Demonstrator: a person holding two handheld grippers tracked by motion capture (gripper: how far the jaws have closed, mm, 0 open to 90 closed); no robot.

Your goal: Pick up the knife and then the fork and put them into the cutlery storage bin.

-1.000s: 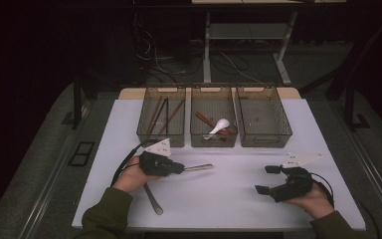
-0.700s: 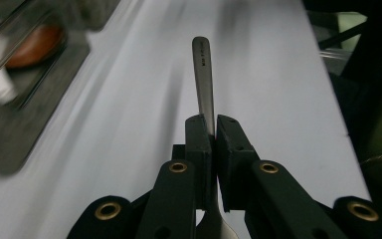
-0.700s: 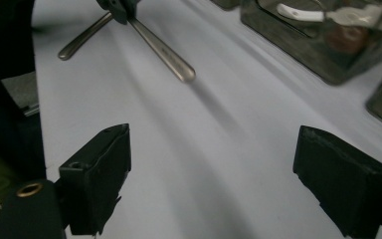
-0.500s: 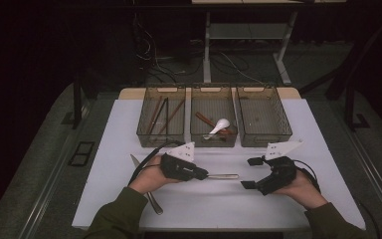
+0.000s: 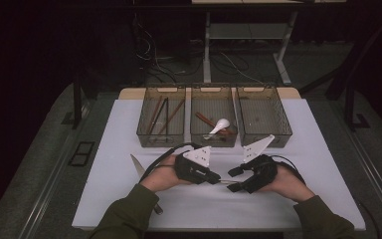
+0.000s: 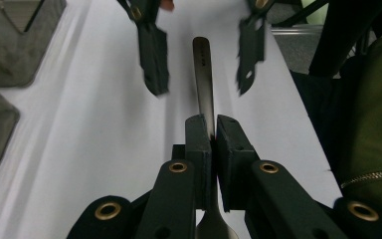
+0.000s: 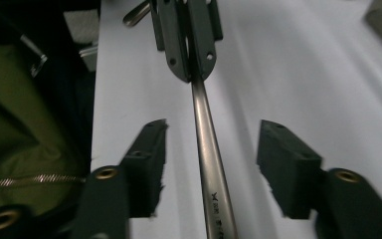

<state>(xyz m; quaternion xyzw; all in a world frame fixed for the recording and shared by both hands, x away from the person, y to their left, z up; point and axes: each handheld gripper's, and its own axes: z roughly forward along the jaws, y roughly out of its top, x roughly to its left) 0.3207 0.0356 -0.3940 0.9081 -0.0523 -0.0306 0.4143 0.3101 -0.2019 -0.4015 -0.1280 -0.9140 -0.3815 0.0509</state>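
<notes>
- High view: the left gripper (image 5: 214, 178) and the right gripper (image 5: 235, 179) meet nose to nose over the white table (image 5: 104, 149), a handover under way between them.
- Left gripper's jaws are pinched tight on the metal spoon (image 6: 205, 84), gripping it where the handle meets the bowl; the handle juts straight out ahead of its pads.
- Right gripper's jaws have just been closing and stand about half open, one on either side of that handle (image 7: 210, 149), with a clear gap on both sides; nothing is gripped yet.
- Judged progress: spoon picked up and presented; the right gripper's grasp, the left's release and the placing are left.
- Spoon: brushed steel, slim, rounded handle end, small stamped mark near it.
- Gripper pads (image 7: 288, 167): matte black blocks on arms with brass rivets.
- Beyond both grippers: three smoky translucent bins (image 5: 264, 115); the left one holds chopsticks (image 5: 159, 115), the middle a white spoon (image 5: 219, 125).
- Beside the left forearm, a knife (image 5: 138, 166) lies flat.
</notes>
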